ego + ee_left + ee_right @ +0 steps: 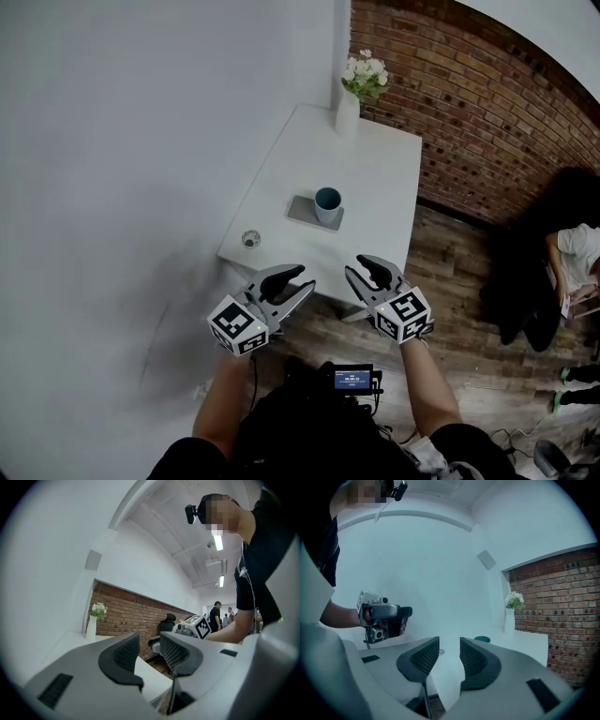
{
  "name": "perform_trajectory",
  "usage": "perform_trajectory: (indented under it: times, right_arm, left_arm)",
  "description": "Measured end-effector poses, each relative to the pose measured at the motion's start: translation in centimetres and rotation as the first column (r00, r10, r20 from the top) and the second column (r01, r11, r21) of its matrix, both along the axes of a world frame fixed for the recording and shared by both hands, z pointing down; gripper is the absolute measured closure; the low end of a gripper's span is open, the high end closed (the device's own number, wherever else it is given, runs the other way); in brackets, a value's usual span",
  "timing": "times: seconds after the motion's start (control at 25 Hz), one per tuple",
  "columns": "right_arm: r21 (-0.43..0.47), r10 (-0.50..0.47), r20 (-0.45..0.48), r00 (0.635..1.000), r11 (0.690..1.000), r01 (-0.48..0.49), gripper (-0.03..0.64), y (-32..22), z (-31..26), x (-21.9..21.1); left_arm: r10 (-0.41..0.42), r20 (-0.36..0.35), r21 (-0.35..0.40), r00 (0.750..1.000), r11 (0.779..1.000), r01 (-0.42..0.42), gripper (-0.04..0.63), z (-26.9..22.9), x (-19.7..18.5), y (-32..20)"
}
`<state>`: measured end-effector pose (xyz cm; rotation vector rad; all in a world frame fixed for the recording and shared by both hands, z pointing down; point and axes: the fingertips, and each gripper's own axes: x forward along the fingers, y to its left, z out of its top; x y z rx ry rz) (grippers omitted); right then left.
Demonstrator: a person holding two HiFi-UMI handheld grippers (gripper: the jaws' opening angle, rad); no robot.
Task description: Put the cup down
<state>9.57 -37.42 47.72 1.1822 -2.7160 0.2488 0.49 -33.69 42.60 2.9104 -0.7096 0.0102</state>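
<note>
The teal ceramic cup (328, 202) already stands on its flat grey coaster (302, 213) on the white tabletop (375, 173), and the left gripper (305, 279) and right gripper (354, 266) are released, empty and well apart from it, so nothing appears left to do.

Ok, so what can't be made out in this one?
- Cup contents: too small in the head view; in the right gripper view a jaw hides all but its rim.
- Small round thing near the table edge: too small to identify, head view.
- Screen at the bottom of the head view: print too small.
- Seated person: cut off by the head view's right edge.
</note>
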Motion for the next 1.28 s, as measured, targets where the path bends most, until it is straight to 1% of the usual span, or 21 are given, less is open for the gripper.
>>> perform_trajectory:
  times: [0.28,0.48,0.84,1.28]
  right_arm:
    - [0.006,0.035,0.051,0.998,0.999,-0.035,0.535,2.1,-2.0,0.4]
    - [-0.001,0.053,0.082,0.995,0.999,-0.053,0.563,2.9,-2.0,0.1]
    - [-0.016,0.05,0.105,0.993,0.999,-0.049,0.584,4.3,-2.1,-0.1]
    - [-0.012,0.05,0.091,0.995,0.999,-0.049,0.594,4.5,-2.3,-0.2]
  left_arm:
    - [0.0,-0.004,0.002,1.0,1.0,0.0,0.454,-0.3,0.1,0.9]
    - [0.003,-0.002,0.002,1.0,1.0,-0.003,0.456,0.2,-0.1,0.8]
    - [0.008,-0.016,-0.009,1.0,1.0,-0.008,0.456,0.1,0.7,1.4]
    - [0.023,-0.011,-0.017,1.0,1.0,-0.023,0.457,0.3,1.0,1.6]
